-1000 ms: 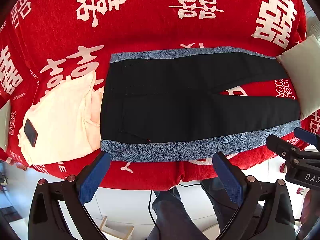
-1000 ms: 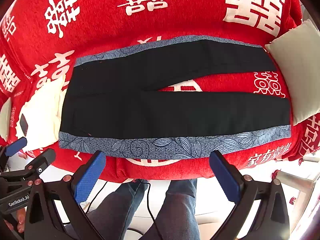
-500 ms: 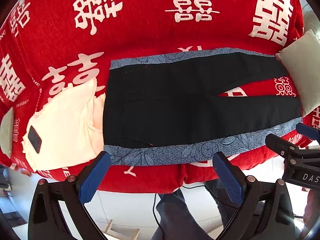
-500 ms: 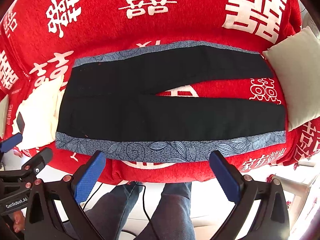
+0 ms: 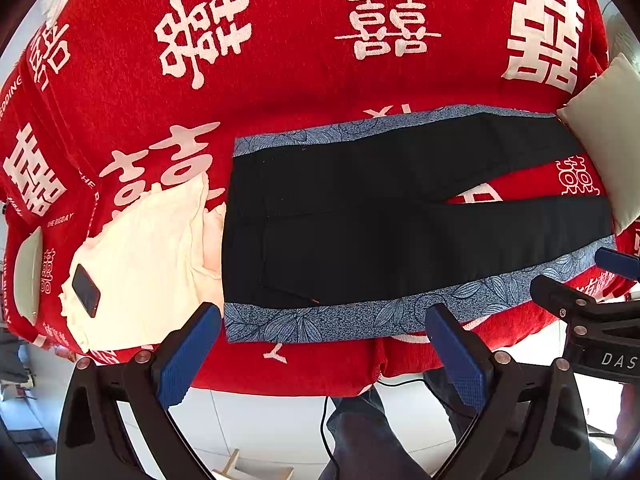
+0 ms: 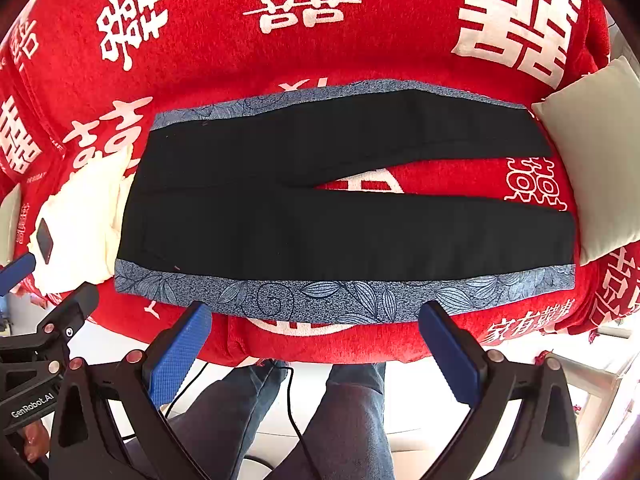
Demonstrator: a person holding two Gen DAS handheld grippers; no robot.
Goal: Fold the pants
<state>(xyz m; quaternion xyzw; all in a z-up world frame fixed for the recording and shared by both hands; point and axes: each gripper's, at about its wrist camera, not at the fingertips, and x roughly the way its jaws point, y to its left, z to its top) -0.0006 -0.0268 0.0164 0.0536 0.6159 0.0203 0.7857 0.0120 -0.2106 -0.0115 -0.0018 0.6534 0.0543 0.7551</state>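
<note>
Your left gripper [image 5: 322, 344] and your right gripper [image 6: 316, 338] both hang with jaws wide apart, holding nothing. The pants [image 6: 340, 216] lie flat just ahead of them on the red cover [image 6: 360, 40], waist toward the left, the two legs still spread apart, so I judge no fold is made and all folding remains. The left view shows the cream cloth [image 5: 148, 264] with a phone [image 5: 85, 290] more fully; the right view shows more of the leg ends and the pillow [image 6: 600, 168].
</note>
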